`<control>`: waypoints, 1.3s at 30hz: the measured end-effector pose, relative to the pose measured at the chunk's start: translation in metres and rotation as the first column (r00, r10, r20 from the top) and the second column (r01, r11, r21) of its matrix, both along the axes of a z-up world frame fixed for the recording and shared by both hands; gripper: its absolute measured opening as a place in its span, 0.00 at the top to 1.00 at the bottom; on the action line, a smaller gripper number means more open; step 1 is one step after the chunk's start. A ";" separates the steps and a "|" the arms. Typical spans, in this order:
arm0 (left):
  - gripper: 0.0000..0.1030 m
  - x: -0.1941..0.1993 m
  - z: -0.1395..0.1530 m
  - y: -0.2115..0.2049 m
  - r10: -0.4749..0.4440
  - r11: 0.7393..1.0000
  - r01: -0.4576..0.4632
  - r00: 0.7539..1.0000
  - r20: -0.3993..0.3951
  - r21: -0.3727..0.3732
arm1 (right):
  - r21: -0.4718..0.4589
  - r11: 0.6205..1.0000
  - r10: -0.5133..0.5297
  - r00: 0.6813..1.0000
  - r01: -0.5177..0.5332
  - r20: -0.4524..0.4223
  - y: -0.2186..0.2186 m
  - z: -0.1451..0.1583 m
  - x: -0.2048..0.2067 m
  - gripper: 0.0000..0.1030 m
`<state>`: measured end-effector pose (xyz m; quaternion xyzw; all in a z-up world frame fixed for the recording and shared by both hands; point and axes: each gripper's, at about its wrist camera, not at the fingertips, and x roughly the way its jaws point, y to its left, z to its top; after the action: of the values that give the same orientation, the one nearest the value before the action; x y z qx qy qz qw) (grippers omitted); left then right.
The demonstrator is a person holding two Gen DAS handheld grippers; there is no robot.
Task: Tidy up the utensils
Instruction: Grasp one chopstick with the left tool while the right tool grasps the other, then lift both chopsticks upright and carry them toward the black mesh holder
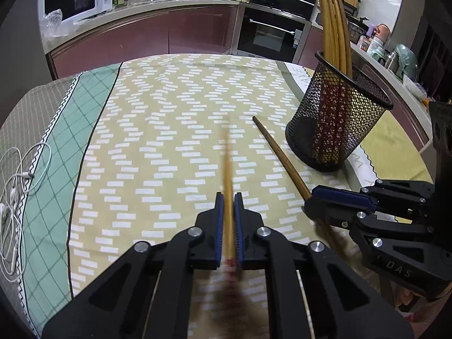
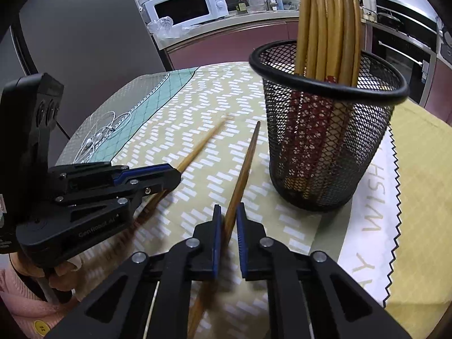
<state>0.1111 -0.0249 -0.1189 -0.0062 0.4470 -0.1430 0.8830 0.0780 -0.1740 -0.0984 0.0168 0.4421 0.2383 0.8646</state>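
2 grippers (image 1: 228, 197) (image 2: 228, 209), 2 chopsticks (image 1: 227, 169) (image 2: 243, 169) clamped; 1 holder (image 2: 325, 147).

Even, moderately bright indoor light from overhead. Strong fisheye bending with black vignette from 7 to 11 o'clock. The pale wooden chopstick (image 1: 228, 197) is motion-blurred; soft shadow pools beneath the black mesh cylindrical holder (image 2: 327, 130).

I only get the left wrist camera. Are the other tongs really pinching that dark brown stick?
Observer: Yes, the right tongs are shut on the dark brown wooden chopstick, pads on both sides.
Operator: Who's holding my tongs?
Observer: A hand in a pink knitted sleeve grips the handle of the left tongs.
Operator: What does the white cloth say?
Observer: The white cloth reads WISH, beside the black wire-mesh basket.
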 end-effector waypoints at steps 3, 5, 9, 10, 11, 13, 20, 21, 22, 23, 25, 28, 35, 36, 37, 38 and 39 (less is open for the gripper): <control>0.92 -0.005 0.001 0.000 0.001 1.000 -0.001 1.000 0.003 -0.004 | 0.017 1.000 -0.008 1.000 0.008 0.001 -0.005 0.002 -0.001 0.94; 0.92 -0.008 0.003 0.001 0.000 1.000 0.000 1.000 0.007 -0.011 | 0.030 0.999 -0.017 1.000 0.017 0.006 -0.008 0.004 -0.002 0.94; 0.92 -0.016 0.004 0.000 -0.020 1.000 0.020 1.000 0.006 -0.004 | 0.059 0.998 -0.004 1.000 0.004 0.012 -0.013 0.008 -0.005 0.94; 0.92 -0.018 0.004 -0.001 -0.025 1.000 0.025 1.000 0.005 -0.002 | 0.068 0.998 0.006 1.000 -0.007 0.011 -0.012 0.009 -0.005 0.94; 0.92 -0.021 0.004 -0.002 -0.030 1.000 0.030 1.000 0.005 -0.001 | 0.073 0.997 0.014 1.000 -0.015 0.010 -0.011 0.009 -0.006 0.94; 0.92 -0.027 0.003 -0.005 -0.042 0.999 0.042 0.999 0.002 0.000 | 0.072 0.997 0.032 0.999 -0.033 0.005 -0.006 0.009 -0.006 0.94; 0.92 -0.033 0.003 -0.016 -0.074 0.996 0.074 0.997 -0.002 0.038 | -0.032 0.998 0.059 0.998 -0.059 -0.009 0.014 0.000 -0.003 0.91; 0.92 -0.032 0.003 -0.018 -0.077 0.996 0.077 0.997 -0.002 0.044 | -0.048 0.997 0.062 0.998 -0.062 -0.001 0.016 -0.001 -0.004 0.91; 0.92 -0.030 0.003 -0.018 -0.079 0.996 0.079 0.997 -0.004 0.048 | -0.064 0.996 0.063 0.998 -0.063 0.005 0.018 0.000 -0.004 0.90; 0.91 -0.028 0.002 -0.019 -0.080 0.995 0.080 0.997 -0.004 0.053 | -0.074 0.995 0.067 0.998 -0.066 0.009 0.020 -0.001 -0.004 0.89; 0.91 -0.025 0.003 -0.022 -0.086 0.995 0.086 0.996 -0.002 0.060 | -0.093 0.993 0.072 0.997 -0.070 0.017 0.024 -0.001 -0.003 0.89; 0.91 -0.021 0.003 -0.025 -0.088 0.994 0.088 0.996 0.000 0.061 | -0.098 0.993 0.073 0.997 -0.070 0.025 0.026 -0.003 -0.002 0.89; 0.93 -0.017 0.005 -0.024 -0.060 0.997 0.060 0.998 0.007 0.043 | -0.031 0.998 0.061 0.998 -0.061 0.018 0.015 0.000 -0.003 0.94; 0.93 -0.018 0.006 -0.024 -0.058 0.997 0.058 0.998 0.012 0.042 | -0.018 0.998 0.063 0.998 -0.063 0.024 0.013 0.003 -0.004 0.94; 0.93 -0.019 0.008 -0.023 -0.055 0.998 0.054 0.998 0.020 0.041 | -0.007 0.998 0.063 0.998 -0.063 0.031 0.010 0.005 -0.006 0.94; 0.93 -0.020 0.009 -0.022 -0.054 0.998 0.053 0.998 0.024 0.036 | 0.003 0.998 0.064 0.997 -0.064 0.042 0.008 0.008 -0.008 0.94; 0.93 -0.021 0.012 -0.022 -0.055 0.998 0.054 0.998 0.028 0.027 | 0.011 0.998 0.062 0.997 -0.063 0.053 0.006 0.012 -0.009 0.94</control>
<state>0.0900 -0.0465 -0.1069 0.0193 0.4360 -0.1612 0.8852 0.0686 -0.1679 -0.0865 0.0022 0.4182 0.2682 0.8679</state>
